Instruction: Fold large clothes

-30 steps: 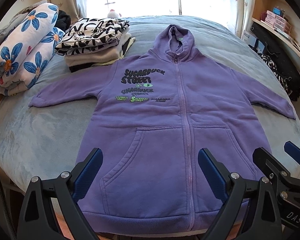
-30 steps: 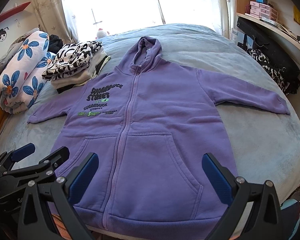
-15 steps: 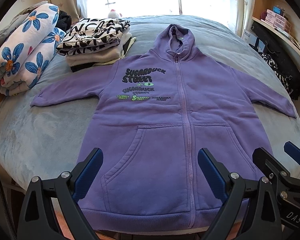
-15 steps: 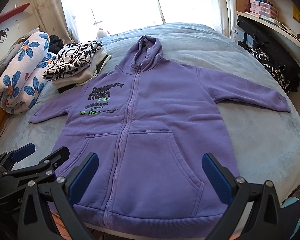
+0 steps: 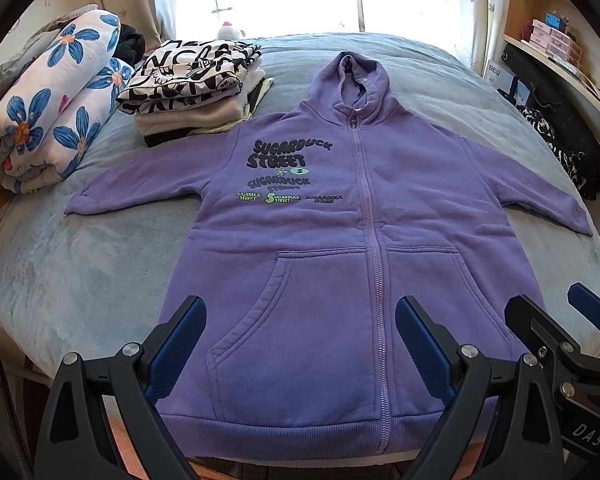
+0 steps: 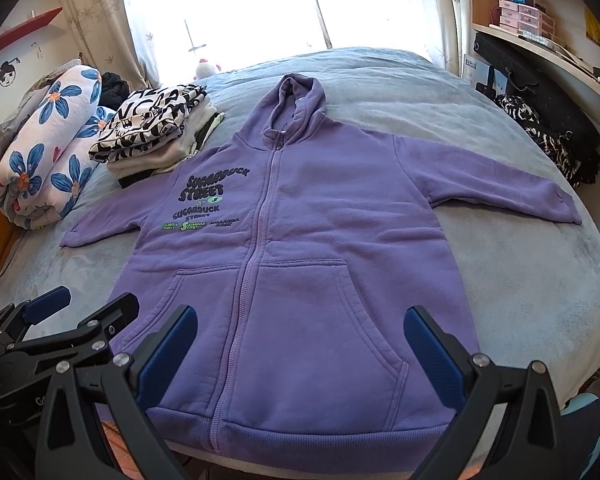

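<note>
A purple zip-up hoodie [image 5: 332, 248] [image 6: 300, 240] lies flat, front up, on the blue-grey bed [image 5: 72, 272], sleeves spread to both sides and hood toward the window. Its ribbed hem [image 5: 300, 428] reaches the near edge of the bed. My left gripper [image 5: 300, 340] hangs open above the hem on the left-pocket side, holding nothing. My right gripper [image 6: 300, 344] is open above the right pocket, also empty. Each gripper shows in the other's view, the right gripper [image 5: 572, 328] at the right edge, the left gripper [image 6: 72, 316] at the left.
A stack of folded clothes [image 5: 196, 84] topped by a black-and-white print sits by the left sleeve. A rolled floral quilt [image 5: 48, 108] lies at far left. Dark garments [image 5: 564, 148] and a shelf line the right side. A window stands behind the bed.
Both grippers have drawn back slightly toward the near edge of the bed, so more of the hoodie's hem shows. The hoodie has not moved.
</note>
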`<state>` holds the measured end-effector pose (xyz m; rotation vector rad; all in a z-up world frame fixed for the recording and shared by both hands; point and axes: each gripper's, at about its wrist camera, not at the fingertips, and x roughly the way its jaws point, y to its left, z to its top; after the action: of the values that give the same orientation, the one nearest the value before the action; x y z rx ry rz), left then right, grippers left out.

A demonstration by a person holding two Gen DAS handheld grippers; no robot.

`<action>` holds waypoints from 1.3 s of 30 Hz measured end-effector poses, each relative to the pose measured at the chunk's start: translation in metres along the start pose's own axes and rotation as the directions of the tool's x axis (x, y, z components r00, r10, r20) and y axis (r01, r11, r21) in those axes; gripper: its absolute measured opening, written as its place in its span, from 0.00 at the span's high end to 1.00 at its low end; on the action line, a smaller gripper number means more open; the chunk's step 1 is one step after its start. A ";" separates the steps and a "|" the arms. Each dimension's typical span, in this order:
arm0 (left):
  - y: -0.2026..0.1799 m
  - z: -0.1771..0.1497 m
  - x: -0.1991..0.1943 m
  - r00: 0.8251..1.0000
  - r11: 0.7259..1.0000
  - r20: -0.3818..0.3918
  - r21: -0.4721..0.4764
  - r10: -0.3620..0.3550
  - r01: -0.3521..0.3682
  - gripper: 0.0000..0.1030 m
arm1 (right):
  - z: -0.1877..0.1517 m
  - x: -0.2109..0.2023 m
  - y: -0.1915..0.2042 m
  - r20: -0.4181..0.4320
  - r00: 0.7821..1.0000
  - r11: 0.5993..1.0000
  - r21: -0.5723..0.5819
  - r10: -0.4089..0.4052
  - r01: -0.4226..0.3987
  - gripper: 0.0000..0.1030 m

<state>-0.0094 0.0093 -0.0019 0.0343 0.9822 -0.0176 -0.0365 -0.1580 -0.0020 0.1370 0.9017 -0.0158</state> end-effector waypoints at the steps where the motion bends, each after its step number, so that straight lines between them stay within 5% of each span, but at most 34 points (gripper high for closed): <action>1: 0.000 0.000 0.000 1.000 1.000 0.000 0.001 0.001 -0.001 0.09 | 0.000 0.000 -0.001 0.000 1.000 1.000 0.000 0.000 0.000 0.00; 39: -0.027 0.012 -0.020 0.998 0.999 0.055 0.045 0.027 -0.029 0.09 | 0.019 -0.012 -0.021 0.036 0.999 0.999 0.010 0.035 -0.035 0.00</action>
<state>-0.0119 -0.0177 0.0208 0.0893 0.9264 -0.0154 -0.0304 -0.1820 0.0170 0.1622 0.8637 0.0090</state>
